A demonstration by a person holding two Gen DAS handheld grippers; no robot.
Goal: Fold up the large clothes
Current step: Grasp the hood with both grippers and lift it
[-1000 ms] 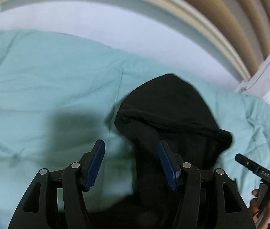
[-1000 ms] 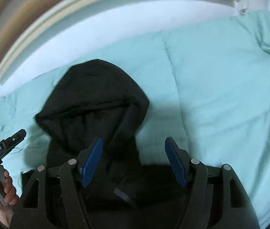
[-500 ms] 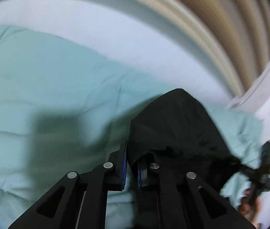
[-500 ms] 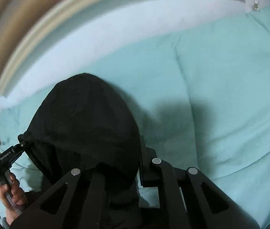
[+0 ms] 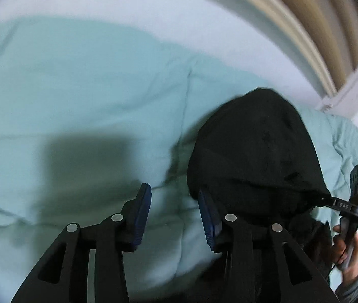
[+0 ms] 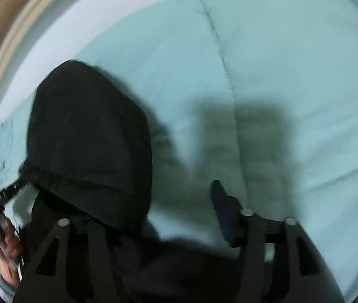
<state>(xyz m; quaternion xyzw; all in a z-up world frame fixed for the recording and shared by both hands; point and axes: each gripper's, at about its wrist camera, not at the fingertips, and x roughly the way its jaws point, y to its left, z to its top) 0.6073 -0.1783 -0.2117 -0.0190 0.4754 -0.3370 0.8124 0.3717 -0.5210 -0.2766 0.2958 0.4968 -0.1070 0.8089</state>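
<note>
A black hoodie lies on the teal comforter, its hood (image 5: pixel 254 146) spread flat ahead of me. My left gripper (image 5: pixel 173 192) has its jaws opening, with only comforter between the blue pads (image 5: pixel 143 202); the hood's left edge sits just beside the right pad. In the right wrist view the hood (image 6: pixel 88 136) drapes over my right gripper's left finger and hides it. The right gripper (image 6: pixel 171 197) is opening too, and its right finger (image 6: pixel 219 197) stands free. Black cloth (image 6: pixel 179 257) lies low between its arms, and no pad presses on it.
The teal comforter (image 5: pixel 77 88) covers the bed, with a white sheet (image 5: pixel 128 7) and a beige wall panel (image 5: pixel 317 25) beyond. A hand (image 5: pixel 345 247) holds the other gripper at the right edge; in the right wrist view a hand (image 6: pixel 4 240) is at lower left.
A second ago both grippers were open. Half a second ago both were shut on the hood's edge and lifting it. Now both have let go, sunk lower, and the hood lies flat.
</note>
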